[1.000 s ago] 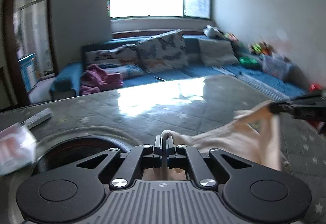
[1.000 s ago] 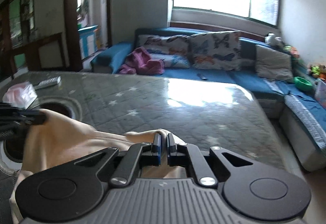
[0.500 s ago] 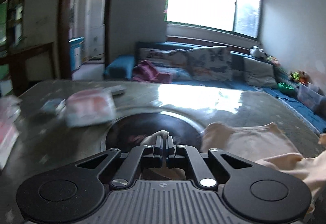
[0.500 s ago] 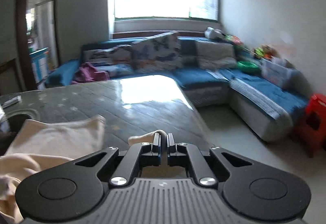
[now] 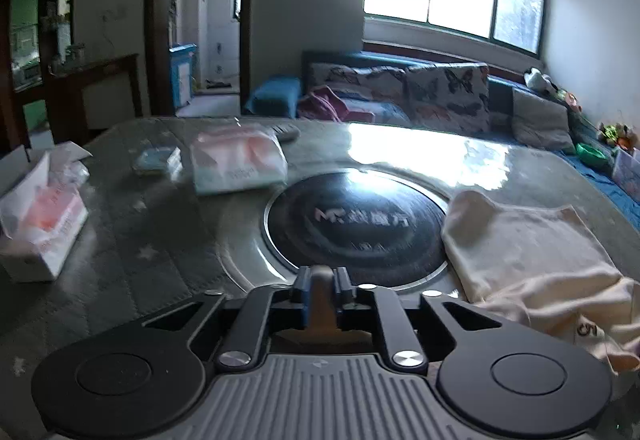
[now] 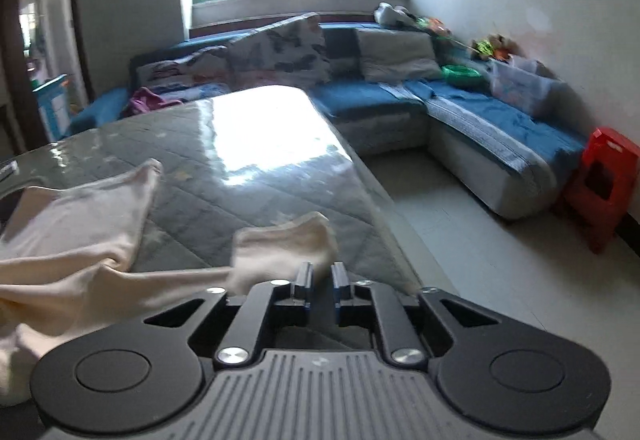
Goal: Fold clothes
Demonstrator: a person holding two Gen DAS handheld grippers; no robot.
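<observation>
Both grippers' jaws are opening: the left gripper (image 5: 321,282) with a cream fold between its fingers, the right gripper (image 6: 321,277) loose just behind another fold. Below, a glossy quilted grey table (image 6: 256,144) fills mid-frame, blue sofa (image 6: 472,104) behind. Soft cream garment (image 5: 532,260) lies crumpled lower right, beside a round black inset disc (image 5: 352,224).

Two low wrist views, shared cream garment (image 5: 520,240)
</observation>
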